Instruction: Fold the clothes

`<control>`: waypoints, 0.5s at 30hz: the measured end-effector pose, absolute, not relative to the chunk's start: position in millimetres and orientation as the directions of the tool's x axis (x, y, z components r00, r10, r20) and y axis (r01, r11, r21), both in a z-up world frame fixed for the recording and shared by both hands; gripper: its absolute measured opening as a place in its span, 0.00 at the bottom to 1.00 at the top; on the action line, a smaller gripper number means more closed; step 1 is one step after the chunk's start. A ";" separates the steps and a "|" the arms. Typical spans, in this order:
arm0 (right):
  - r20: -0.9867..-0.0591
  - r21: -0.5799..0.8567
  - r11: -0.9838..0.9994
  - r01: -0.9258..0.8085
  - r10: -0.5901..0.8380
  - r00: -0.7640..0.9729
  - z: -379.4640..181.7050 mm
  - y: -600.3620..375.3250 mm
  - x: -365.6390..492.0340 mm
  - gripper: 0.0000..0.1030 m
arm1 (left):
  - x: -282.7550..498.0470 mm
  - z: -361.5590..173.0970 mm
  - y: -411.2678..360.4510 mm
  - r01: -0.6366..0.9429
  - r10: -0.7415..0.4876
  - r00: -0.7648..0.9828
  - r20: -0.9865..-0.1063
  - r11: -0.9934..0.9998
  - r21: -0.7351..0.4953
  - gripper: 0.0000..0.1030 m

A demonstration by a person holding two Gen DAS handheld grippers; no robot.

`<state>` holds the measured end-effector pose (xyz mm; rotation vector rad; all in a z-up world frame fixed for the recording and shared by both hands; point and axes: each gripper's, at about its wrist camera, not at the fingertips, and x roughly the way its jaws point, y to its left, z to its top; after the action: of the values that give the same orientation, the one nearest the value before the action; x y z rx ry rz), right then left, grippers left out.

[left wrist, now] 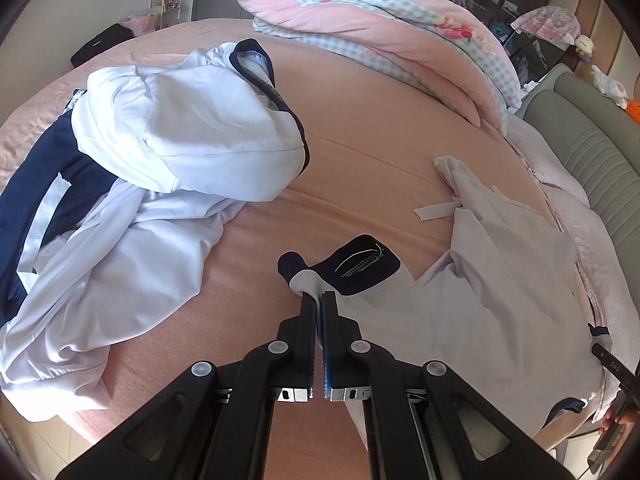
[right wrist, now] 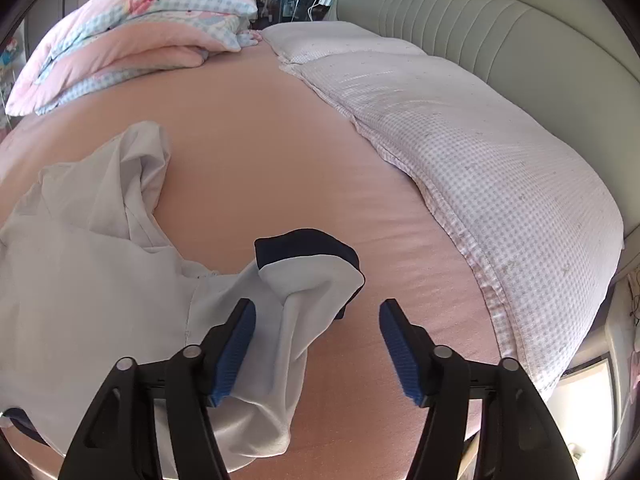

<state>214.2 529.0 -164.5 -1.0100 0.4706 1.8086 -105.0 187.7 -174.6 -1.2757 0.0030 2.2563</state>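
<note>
Bed (left wrist: 360, 128) fills both views, its pink sheet bare across the middle. In the left wrist view a folded pink quilt (left wrist: 360, 12) with blue checked lining lies toward twelve o'clock, and a grey-green padded headboard (left wrist: 592, 132) curves along three o'clock. In the right wrist view a long checked pillow (right wrist: 460, 152) runs from twelve down to four o'clock, against that headboard.

A heap of white and navy clothes (left wrist: 160, 152) takes up the nine o'clock side of the left wrist view, rumpled and unfolded, with a navy-trimmed collar at its top edge. Well apart from it, a white garment (left wrist: 500, 280) lies spread from three to five o'clock; in the right wrist view it covers the eight to nine o'clock area.

The garment's navy-edged part with a short zipper (left wrist: 360, 266) sits just past centre in the left wrist view. The left gripper (left wrist: 319, 296) comes up from six o'clock with its jaws pressed together, pinching the white cloth right under that navy edge.

In the right wrist view a white sleeve with a navy cuff (right wrist: 308, 256) lies near centre. The right gripper (right wrist: 316, 308) stands with its jaws spread wide; the sleeve cloth lies between them, against the left pad (right wrist: 236, 344), while the right pad (right wrist: 400, 348) is apart from it.
</note>
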 end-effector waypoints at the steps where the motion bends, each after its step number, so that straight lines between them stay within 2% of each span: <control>1: -0.806 -0.099 -0.458 -0.884 0.558 -0.198 -162.0 527.7 216.3 0.65 | -106.5 -172.5 186.7 -0.450 0.463 -0.397 -0.793 -0.851 -0.272 0.03; 4: -0.810 -0.046 -0.473 -0.880 0.533 -0.244 -155.0 524.4 222.1 0.66 | -108.0 -164.1 181.1 -0.432 0.483 -0.388 -0.785 -0.848 -0.308 0.14; 5: -0.815 -0.028 -0.472 -0.881 0.522 -0.254 -153.0 523.8 223.8 0.66 | -108.0 -160.2 179.8 -0.427 0.485 -0.391 -0.782 -0.849 -0.312 0.34; 6: -0.819 -0.010 -0.472 -0.882 0.510 -0.263 -151.0 523.2 225.6 0.66 | -108.0 -156.3 178.4 -0.423 0.486 -0.395 -0.780 -0.850 -0.315 0.66; 7: -0.822 0.001 -0.464 -0.886 0.504 -0.265 -149.0 522.7 228.1 0.66 | -107.2 -151.9 176.6 -0.421 0.491 -0.403 -0.772 -0.849 -0.321 0.81; 8: -0.820 0.013 -0.454 -0.891 0.505 -0.270 -146.3 520.8 231.2 0.66 | -105.8 -147.2 174.4 -0.420 0.499 -0.413 -0.762 -0.847 -0.327 0.91; 15: -0.799 0.073 -0.441 -0.894 0.511 -0.317 -129.7 493.8 246.9 0.66 | -84.7 -124.7 167.6 -0.449 0.514 -0.450 -0.730 -0.837 -0.313 0.91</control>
<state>246.9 493.8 -129.7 -0.8939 0.6500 1.8910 -84.7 167.6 -124.7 -1.1818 -0.0994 2.2777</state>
